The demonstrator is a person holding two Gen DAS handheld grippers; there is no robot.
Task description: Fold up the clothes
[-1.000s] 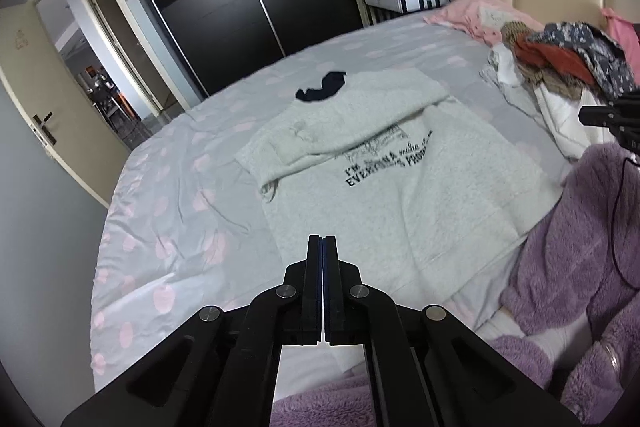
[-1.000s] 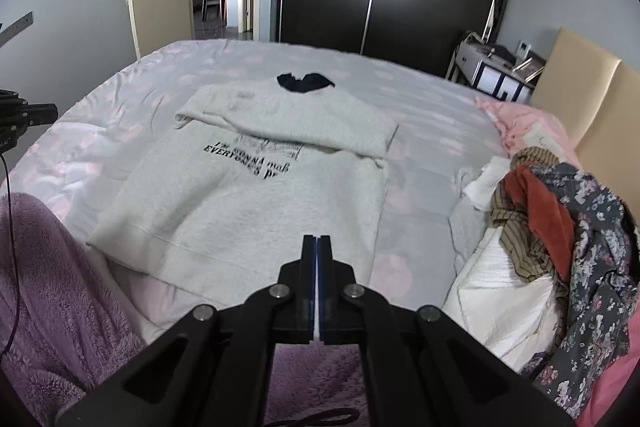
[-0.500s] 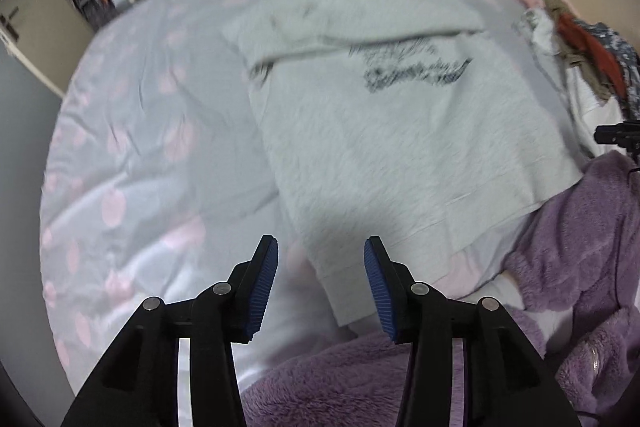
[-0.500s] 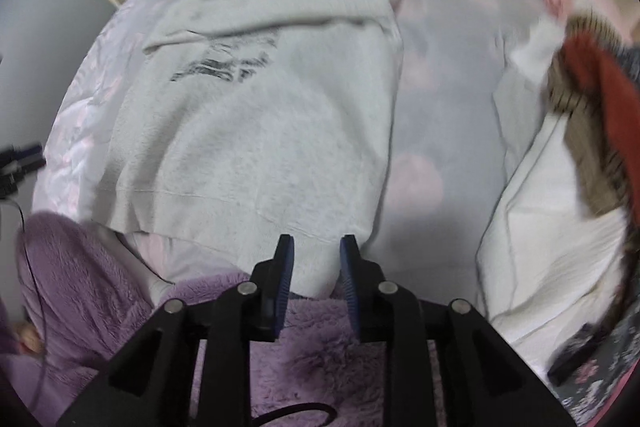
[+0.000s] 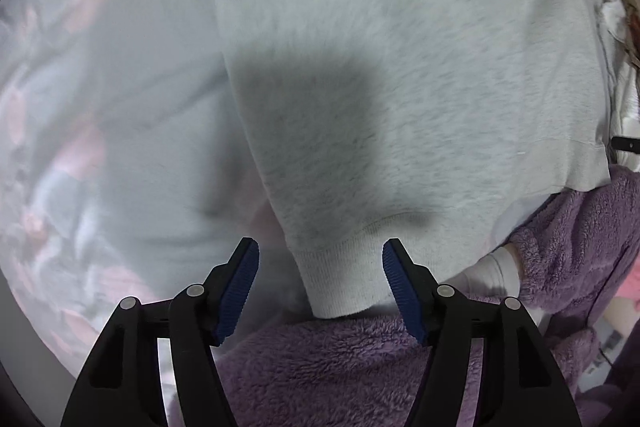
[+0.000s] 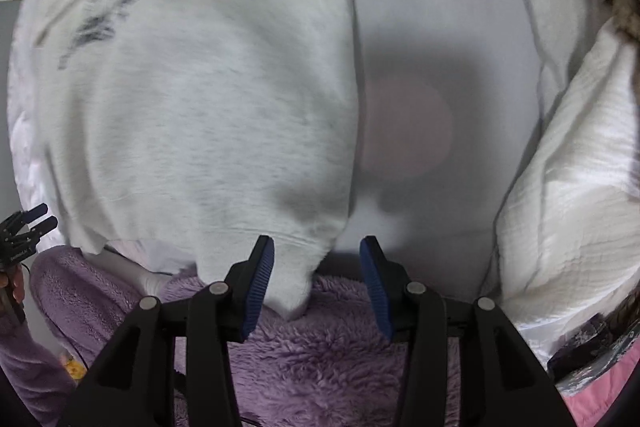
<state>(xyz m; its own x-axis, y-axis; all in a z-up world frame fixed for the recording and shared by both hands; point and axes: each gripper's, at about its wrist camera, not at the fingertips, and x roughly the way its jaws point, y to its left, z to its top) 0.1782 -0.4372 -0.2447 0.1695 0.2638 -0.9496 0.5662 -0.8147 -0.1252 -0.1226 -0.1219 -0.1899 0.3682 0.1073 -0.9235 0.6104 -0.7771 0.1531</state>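
Note:
A light grey sweatshirt (image 5: pixel 400 75) with dark print lies flat on the bed, its ribbed hem toward me. In the left wrist view my left gripper (image 5: pixel 320 255) stands open just over the hem's left corner (image 5: pixel 340 279), which sits between the blue pads without being pinched. In the right wrist view the same sweatshirt (image 6: pixel 200 87) fills the left half. My right gripper (image 6: pixel 316 255) is open over the hem's right corner (image 6: pixel 288 275), which lies between its pads, nearer the left pad (image 6: pixel 262 275).
A pale bedsheet with pink dots (image 5: pixel 100 107) lies under the sweatshirt. A person's fluffy purple sleeve (image 5: pixel 340 359) lies under both grippers. Crumpled white cloth (image 6: pixel 568 167) is heaped to the right of the sweatshirt. The left gripper (image 6: pixel 28 227) shows at the right view's left edge.
Both grippers went from shut and high above the bed to open and low at the sweatshirt's near hem, one at each bottom corner.

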